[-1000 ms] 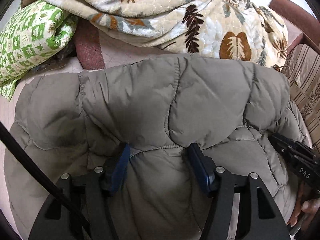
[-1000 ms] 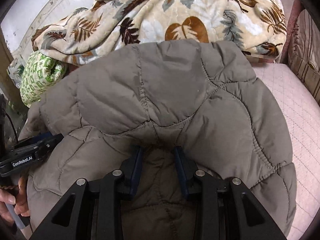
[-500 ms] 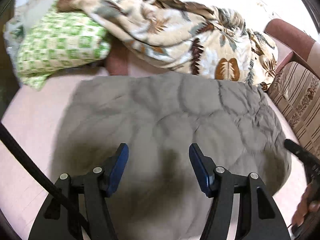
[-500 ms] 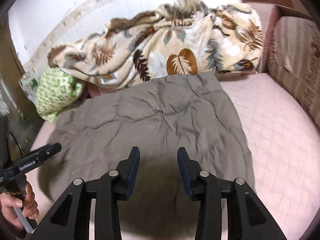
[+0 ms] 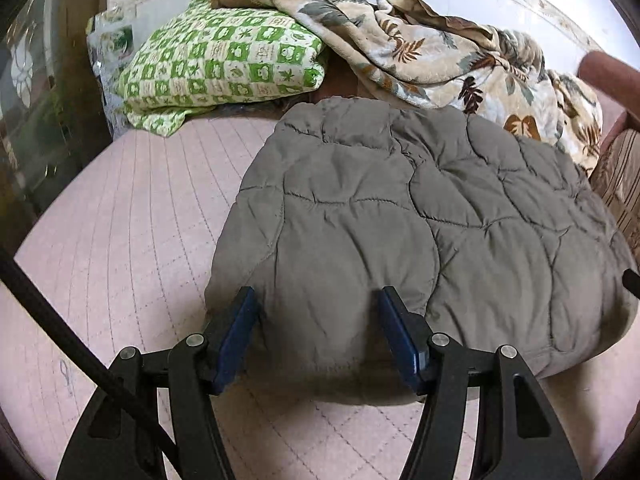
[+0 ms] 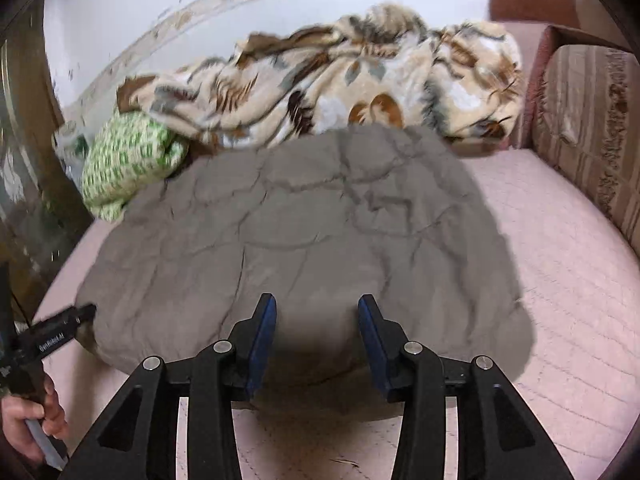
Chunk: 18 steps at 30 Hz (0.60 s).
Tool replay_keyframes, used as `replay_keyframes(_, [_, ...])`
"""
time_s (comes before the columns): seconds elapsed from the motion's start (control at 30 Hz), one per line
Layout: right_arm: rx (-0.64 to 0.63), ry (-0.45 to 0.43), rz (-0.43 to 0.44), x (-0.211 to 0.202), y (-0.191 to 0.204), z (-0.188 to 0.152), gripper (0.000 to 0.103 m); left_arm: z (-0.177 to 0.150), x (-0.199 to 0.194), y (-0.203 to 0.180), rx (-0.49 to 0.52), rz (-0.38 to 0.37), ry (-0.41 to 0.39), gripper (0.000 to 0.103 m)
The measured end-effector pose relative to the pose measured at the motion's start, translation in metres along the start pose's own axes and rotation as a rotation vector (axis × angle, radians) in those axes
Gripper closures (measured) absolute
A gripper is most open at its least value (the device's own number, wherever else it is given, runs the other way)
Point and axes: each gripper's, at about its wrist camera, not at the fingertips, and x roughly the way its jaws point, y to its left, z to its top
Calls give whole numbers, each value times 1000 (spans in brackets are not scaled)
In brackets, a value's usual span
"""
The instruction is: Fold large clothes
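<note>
Pink mattress (image 5: 132,216) carries the folded grey jacket (image 5: 400,220); both the left gripper (image 5: 316,334) and the right gripper (image 6: 317,340) stand half open and empty beside the jacket's near edge, and its puffy fold may spring open.

1. Folded jacket (image 5: 420,220) lies flat on the bed (image 5: 120,240), dead centre.
2. Behind it, at twelve o'clock, the blanket (image 5: 420,52) is heaped along the wall, touching the jacket's far edge.
3. At ten o'clock in the left wrist view, the pillow (image 5: 224,64) sits partly under the blanket.
4. At three o'clock in the right wrist view, the sofa cushion (image 6: 588,120) stands beside the bed.
</note>
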Motion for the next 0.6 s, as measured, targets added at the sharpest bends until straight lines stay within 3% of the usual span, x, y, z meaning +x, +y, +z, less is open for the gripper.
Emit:
replay_keyframes(0.2, [-19, 82, -38, 32, 4, -8, 55, -2, 8, -3, 9, 22, 5, 40])
replay_keyframes(0.6, [-38, 101, -55, 38, 5, -10, 54, 0, 11, -14, 51, 97, -25, 39])
